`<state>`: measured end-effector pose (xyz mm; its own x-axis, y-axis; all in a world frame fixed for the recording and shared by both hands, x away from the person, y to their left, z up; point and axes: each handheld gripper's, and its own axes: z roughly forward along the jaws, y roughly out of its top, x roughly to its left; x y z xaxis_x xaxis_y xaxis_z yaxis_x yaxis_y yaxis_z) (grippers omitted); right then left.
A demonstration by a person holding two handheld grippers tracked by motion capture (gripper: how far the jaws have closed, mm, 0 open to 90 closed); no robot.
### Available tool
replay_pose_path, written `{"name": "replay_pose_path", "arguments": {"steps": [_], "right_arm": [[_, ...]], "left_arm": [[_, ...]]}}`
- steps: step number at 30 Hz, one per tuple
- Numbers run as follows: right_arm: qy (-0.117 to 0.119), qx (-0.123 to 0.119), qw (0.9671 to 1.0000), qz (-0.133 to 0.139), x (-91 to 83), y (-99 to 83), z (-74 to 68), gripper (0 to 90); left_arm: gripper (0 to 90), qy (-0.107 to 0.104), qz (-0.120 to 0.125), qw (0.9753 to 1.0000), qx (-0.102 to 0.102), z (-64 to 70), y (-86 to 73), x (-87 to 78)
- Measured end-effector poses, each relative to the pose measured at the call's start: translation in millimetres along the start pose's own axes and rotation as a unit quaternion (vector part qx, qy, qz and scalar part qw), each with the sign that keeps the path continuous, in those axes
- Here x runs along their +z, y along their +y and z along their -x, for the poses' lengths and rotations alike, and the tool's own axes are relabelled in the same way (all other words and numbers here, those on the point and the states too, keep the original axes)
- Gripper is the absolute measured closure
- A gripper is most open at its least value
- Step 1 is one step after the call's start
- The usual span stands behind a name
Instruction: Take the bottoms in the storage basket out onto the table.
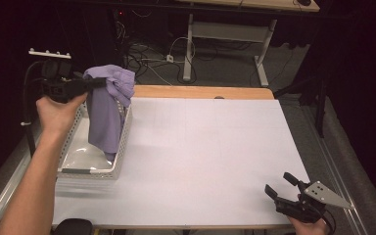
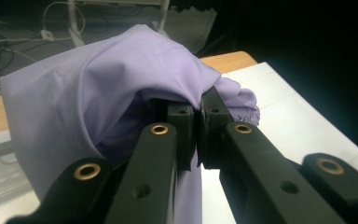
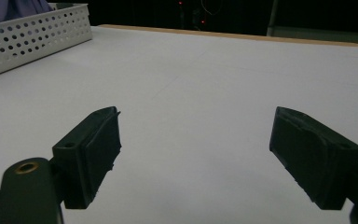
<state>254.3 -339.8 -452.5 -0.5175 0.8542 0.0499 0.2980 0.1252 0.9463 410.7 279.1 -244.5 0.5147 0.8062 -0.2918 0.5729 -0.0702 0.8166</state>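
Lilac cloth (image 1: 108, 105), one, in left gripper (image 1: 98, 83)

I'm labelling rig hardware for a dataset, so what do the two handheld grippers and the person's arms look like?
Both are black two-jaw tools. The left gripper has brass-ringed holes along its links, a white pegged bar on top and a black cable. The right gripper carries a grey three-cornered plate with dark dots. The forearm is bare, with no sleeve.

Dark room, cables (image 1: 149, 54) on grey floor (image 1: 225, 63), white-legged desk (image 1: 254, 19) behind.
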Motion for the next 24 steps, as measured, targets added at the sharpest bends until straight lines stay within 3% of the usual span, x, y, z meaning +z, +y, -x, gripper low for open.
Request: {"name": "replay_pose_path", "arguments": {"steps": [7, 13, 24], "right_arm": [[0.001, -0.001, 1.0000, 0.000, 0.0, 0.0, 0.1, 17.1], [0.001, 0.001, 1.0000, 0.001, -0.8, 0.1, -0.1, 17.1], [0.000, -0.003, 1.0000, 0.000, -1.1, -0.1, 0.1, 17.1]], "left_arm": [[83.8, -0.017, 0.017, 0.9995, 0.021, 12.4, 10.1, -5.3], [83.8, -0.044, 0.020, 0.9979, 0.043, 27.4, 19.4, -3.9], [83.8, -0.066, 0.019, 0.9957, 0.063, 54.1, 33.4, 3.8]]}}
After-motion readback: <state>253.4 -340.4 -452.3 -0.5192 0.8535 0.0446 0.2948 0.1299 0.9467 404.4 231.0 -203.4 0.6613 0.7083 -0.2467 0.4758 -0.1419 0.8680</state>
